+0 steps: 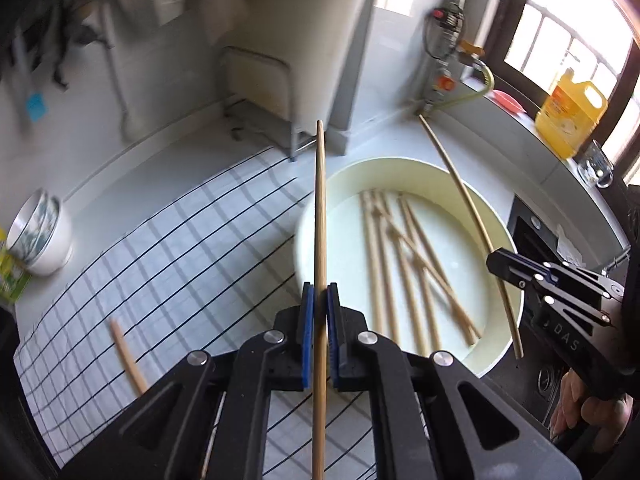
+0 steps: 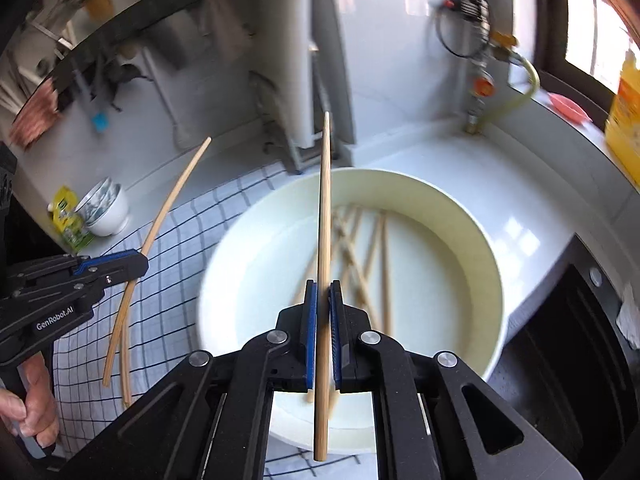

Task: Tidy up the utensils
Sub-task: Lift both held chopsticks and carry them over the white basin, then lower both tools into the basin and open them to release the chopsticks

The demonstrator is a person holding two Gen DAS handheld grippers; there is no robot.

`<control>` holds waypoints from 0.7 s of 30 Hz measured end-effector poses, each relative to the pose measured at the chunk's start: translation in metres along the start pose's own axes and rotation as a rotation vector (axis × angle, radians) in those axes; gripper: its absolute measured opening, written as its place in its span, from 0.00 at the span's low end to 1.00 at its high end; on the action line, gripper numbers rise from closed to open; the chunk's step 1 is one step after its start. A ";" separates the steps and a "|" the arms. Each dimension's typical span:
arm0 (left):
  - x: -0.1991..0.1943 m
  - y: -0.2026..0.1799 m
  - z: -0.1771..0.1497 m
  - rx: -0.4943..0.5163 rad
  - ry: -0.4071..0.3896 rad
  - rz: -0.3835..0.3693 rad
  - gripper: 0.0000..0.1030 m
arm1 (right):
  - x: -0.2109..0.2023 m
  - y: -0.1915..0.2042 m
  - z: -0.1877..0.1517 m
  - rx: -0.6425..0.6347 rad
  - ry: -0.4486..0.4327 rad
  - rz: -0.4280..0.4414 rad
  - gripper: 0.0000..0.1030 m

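- Left gripper [image 1: 319, 300]: blue pads pressed together on one wooden chopstick [image 1: 320, 200]. The stick runs straight up the left wrist view, tip above the far rim of the basin.
- Right gripper [image 2: 323, 300]: pads clamped on a second chopstick [image 2: 325, 200], standing near vertical in its own view, over the basin.
- Cream basin [image 1: 496, 216] sits on the counter, half on the checked cloth [image 1: 160, 248]. It holds shallow water and a loose pile of chopsticks [image 1: 400, 264] lying crossed on the bottom.
- One more chopstick [image 1: 128, 356] lies on the checked cloth, left of the basin, partly hidden by the gripper body.
- In the left view the right gripper shows at the right edge, over the basin rim, with a hand [image 1: 588, 412] on its grip.
- In the right view the left gripper shows at the left edge, over the cloth.
- White patterned bowl [image 1: 40, 236] stands on the counter far left, well apart from the basin.
- Yellow jug [image 1: 572, 116] and a glass [image 1: 596, 164] on the sill by the window.
- Background blurred.
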State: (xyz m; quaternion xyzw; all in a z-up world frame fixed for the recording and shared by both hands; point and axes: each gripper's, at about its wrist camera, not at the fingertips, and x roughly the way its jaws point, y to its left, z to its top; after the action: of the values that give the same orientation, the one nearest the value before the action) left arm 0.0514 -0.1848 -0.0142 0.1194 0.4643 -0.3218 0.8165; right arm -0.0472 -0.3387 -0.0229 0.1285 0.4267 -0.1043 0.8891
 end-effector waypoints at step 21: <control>0.101 -0.089 0.039 0.115 0.134 -0.023 0.07 | 0.057 -0.068 -0.014 0.087 0.125 0.032 0.06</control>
State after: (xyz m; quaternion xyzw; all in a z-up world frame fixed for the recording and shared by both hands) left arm 0.0578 -0.3141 -0.0685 0.1823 0.5001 -0.3486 0.7715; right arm -0.0420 -0.4029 -0.0854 0.1799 0.4742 -0.1003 0.8560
